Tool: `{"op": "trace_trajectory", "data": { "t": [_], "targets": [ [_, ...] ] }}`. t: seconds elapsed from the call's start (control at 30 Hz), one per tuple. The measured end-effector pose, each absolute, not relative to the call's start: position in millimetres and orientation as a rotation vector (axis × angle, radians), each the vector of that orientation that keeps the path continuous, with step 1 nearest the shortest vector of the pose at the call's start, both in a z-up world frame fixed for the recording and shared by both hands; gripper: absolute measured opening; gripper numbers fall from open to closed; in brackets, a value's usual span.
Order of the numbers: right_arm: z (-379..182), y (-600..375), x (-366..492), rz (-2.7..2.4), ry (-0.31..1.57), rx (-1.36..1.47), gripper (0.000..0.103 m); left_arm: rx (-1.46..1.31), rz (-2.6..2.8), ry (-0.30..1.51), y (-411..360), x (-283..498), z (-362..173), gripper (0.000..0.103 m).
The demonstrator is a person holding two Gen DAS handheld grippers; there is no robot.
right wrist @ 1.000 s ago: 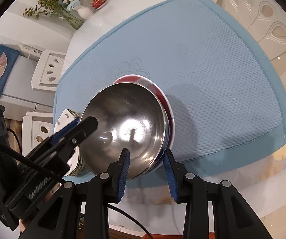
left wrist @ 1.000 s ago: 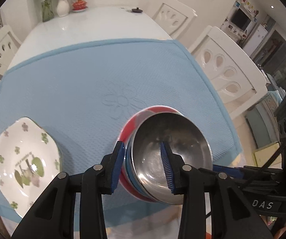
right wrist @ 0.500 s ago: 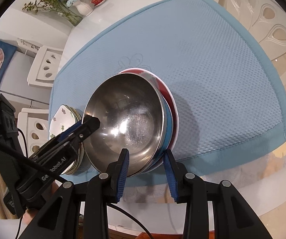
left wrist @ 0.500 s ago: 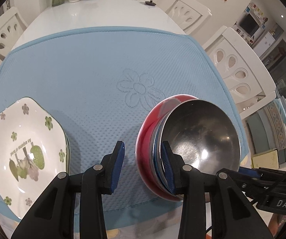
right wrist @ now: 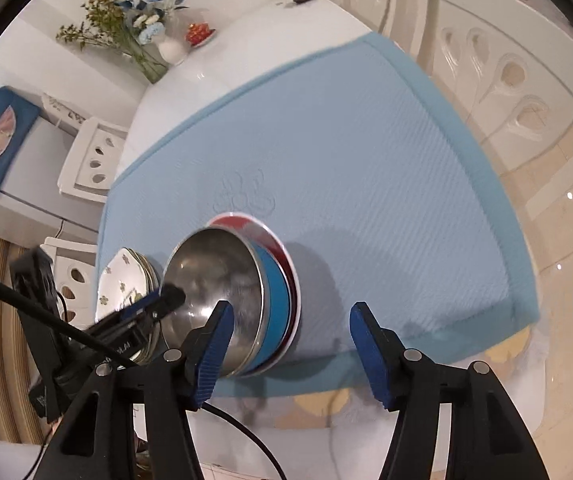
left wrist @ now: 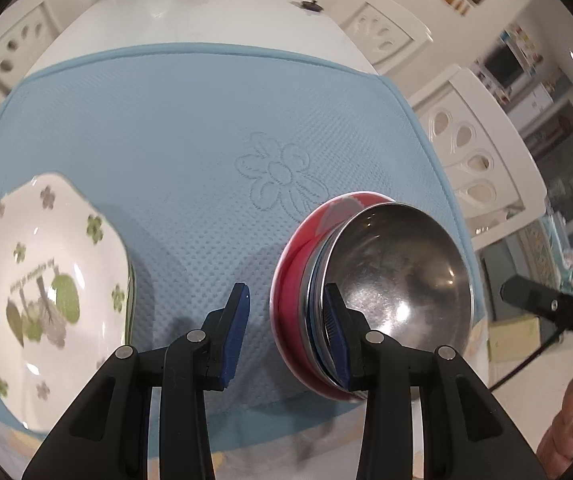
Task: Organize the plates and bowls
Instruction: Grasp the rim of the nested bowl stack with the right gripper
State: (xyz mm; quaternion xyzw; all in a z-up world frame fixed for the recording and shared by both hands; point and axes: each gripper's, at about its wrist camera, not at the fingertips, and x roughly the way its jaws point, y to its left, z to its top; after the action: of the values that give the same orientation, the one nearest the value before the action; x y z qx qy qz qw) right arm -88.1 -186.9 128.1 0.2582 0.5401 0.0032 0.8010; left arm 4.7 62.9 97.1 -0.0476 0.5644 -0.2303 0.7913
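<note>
A stack of nested bowls sits on the blue mat (left wrist: pixel 190 128): a steel bowl (left wrist: pixel 402 276) inside a blue one, inside a red one (left wrist: pixel 290 280). In the right wrist view the steel bowl (right wrist: pixel 214 268) and blue bowl (right wrist: pixel 276 300) show too. A stack of white plates with green flowers (left wrist: pixel 38 280) lies at the mat's left, also in the right wrist view (right wrist: pixel 124 284). My left gripper (left wrist: pixel 286 332) is open, its right finger inside the bowl rim. My right gripper (right wrist: pixel 290 344) is open wide, with the bowls' right edge between its fingers.
White chairs (left wrist: pixel 474 152) stand along the table's right side and far end. A vase of flowers (right wrist: pixel 142 40) and a small red dish (right wrist: pixel 200 32) stand at the table's far end. The mat's near edge lies close to the table edge.
My right gripper has opened wide and let go of the bowl stack. My left gripper let go of the rim and shifted left. The bowls now rest on the mat.
</note>
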Motion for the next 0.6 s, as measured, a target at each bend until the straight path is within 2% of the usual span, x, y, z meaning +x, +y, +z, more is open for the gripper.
{"op": "trace_trajectory", "data": {
  "t": [0.2,0.43,0.6],
  "targets": [
    [135.6,-183.8,-66.0,0.104,1.181,0.450,0.059,-0.153,-0.420,1.221,66.9,-9.5,105.8,0.035],
    [142.3,-142.7,-61.9,0.168,1.205,0.158,0.059,-0.204,-0.297,1.187,61.0,-29.4,124.9,0.035],
    [134.6,-141.6,-76.1,0.181,1.218,0.190,0.059,-0.212,-0.243,1.155,57.8,-44.6,136.4,0.035]
  ]
}}
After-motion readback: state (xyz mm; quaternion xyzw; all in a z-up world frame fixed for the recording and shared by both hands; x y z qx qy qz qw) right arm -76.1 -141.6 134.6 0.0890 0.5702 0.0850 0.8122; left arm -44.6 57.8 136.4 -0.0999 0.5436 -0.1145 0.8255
